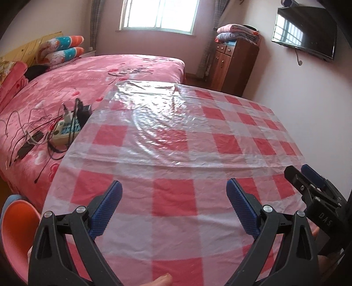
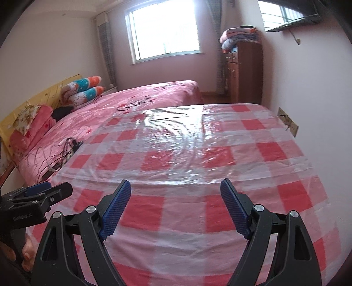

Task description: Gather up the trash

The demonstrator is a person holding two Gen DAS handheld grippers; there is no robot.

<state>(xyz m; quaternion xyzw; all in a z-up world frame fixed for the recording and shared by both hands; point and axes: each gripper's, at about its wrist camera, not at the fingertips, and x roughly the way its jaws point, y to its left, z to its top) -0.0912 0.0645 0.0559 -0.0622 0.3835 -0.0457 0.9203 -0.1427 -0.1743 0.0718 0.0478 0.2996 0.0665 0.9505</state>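
Both claws stood wide apart with nothing between their blue pads: the left gripper (image 1: 174,189) and the right gripper (image 2: 176,188) each hovered over the near edge of a table, gripping nothing, and each showed at the edge of the other's view. Behind them lay the largest thing in the room, a bed (image 1: 92,72) under a pink printed cover, running back toward a bright window (image 1: 158,14). In front of the bed, filling most of both views, was the table under a red-and-white checked plastic cloth (image 1: 171,140), its far part glossy with glare and lightly wrinkled; no trash could be made out on it in either view, so where the task's thing lay could not be told. Against the right wall stood a brown wooden cabinet (image 1: 233,63) with folded blankets (image 1: 237,33) stacked on top, and a dark television (image 1: 305,33) hung on the wall beside it. At the head of the bed were striped bolster pillows (image 1: 61,49). On the bed cover, just beside the table's left edge, lay a power strip (image 1: 66,129) with a tangle of dark cables (image 1: 28,132). An orange stool (image 1: 17,228) showed at the lower left of the left view.
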